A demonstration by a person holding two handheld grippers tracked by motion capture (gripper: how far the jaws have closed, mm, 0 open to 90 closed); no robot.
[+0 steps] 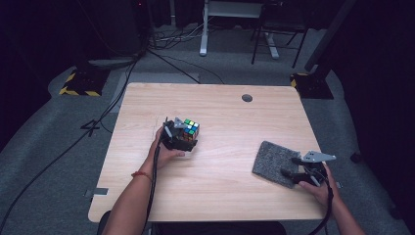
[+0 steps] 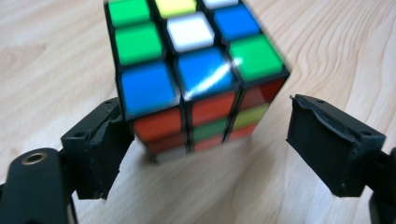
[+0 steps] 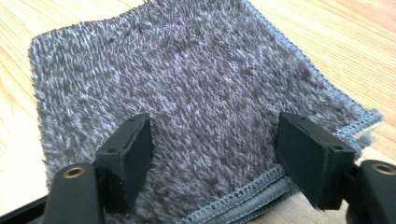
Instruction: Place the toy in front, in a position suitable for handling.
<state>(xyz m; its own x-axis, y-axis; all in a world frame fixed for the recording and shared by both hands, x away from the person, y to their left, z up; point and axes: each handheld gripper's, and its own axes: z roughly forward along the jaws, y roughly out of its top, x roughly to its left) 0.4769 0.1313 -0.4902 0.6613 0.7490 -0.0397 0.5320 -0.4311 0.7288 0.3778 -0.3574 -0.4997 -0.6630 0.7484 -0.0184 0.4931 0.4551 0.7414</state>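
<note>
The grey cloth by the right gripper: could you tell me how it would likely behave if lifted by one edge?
The grey cloth looks thin and shaggy with a stitched hem, so it would probably droop limply. It lies flat on the table, likely light. Its pile should resist slipping.

I am looking past a wooden counter (image 1: 220, 112) with a grey grommet (image 1: 247, 98); cables (image 1: 166, 58) are trailing over the grey floor (image 1: 49, 142) beyond.
</note>
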